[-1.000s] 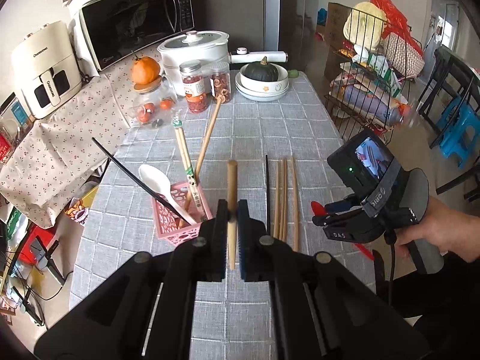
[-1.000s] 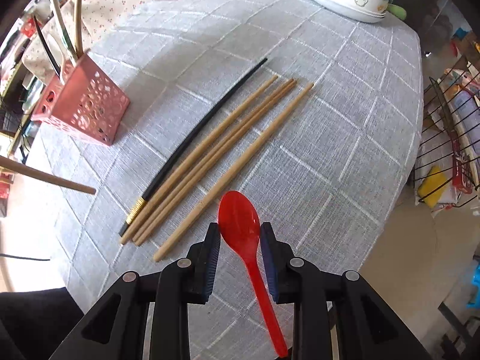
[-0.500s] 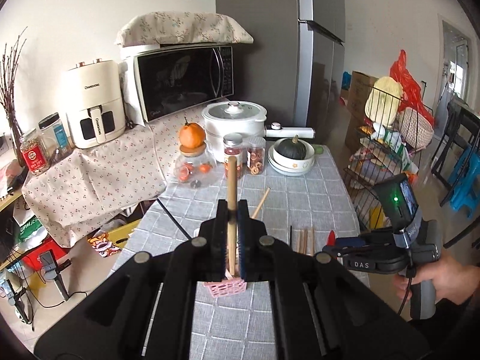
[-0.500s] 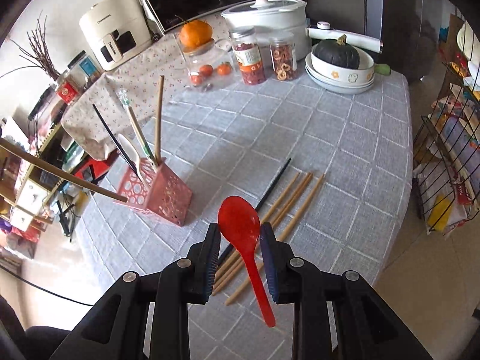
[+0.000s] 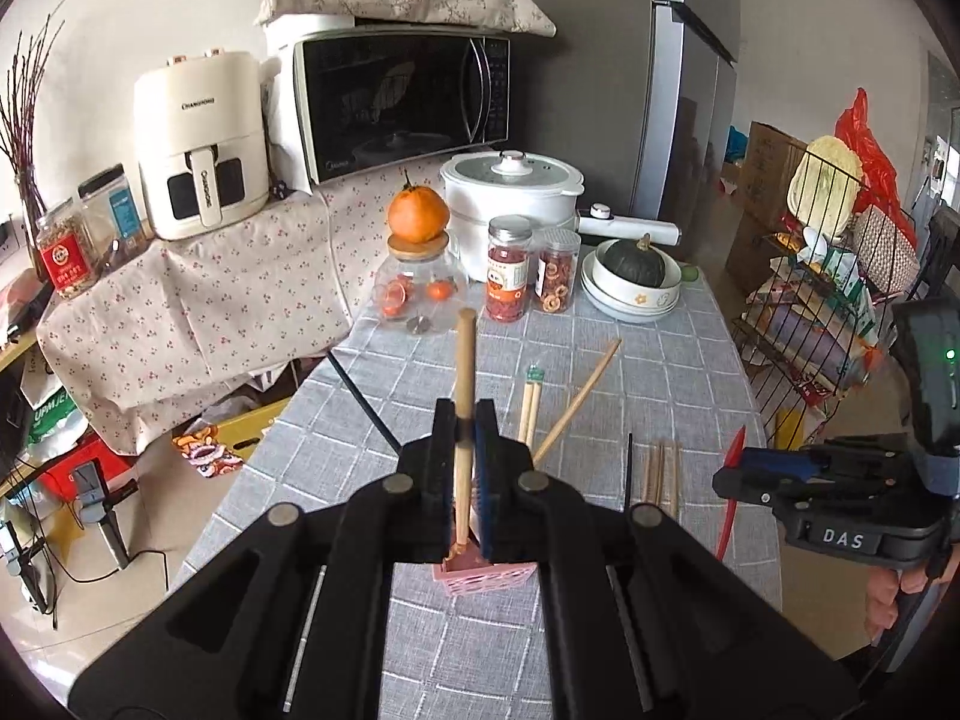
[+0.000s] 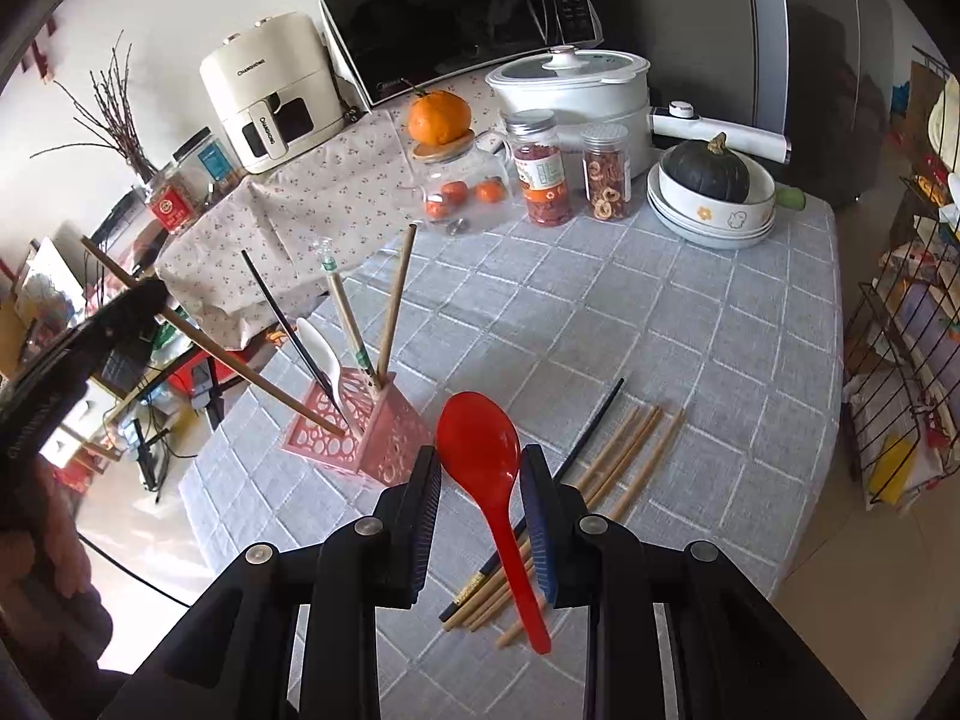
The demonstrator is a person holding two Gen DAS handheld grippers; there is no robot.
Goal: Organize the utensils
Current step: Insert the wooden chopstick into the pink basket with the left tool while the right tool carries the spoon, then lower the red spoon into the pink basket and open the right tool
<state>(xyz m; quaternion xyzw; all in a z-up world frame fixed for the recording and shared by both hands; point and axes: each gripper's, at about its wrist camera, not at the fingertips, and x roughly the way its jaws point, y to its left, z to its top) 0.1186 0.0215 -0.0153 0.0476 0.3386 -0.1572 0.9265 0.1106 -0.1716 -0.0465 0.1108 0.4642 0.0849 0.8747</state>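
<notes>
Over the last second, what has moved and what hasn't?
Both hand-held grippers rose. The left hand-held gripper carried its wooden chopstick over to the pink holder, lower tip now at its rim. The right hand-held gripper lifted the red spoon off the table. Unchanged: both grips, the loose chopsticks on the cloth, the utensils standing in the holder.

Bright, even daylight, soft shadows, sharp focus at centre, strong fisheye bending and dark vignetting at the edges.

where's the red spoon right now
The red spoon is pinched by its bowl in the right gripper, held above the table, handle hanging over the loose chopsticks, just right of the pink utensil holder.
</notes>
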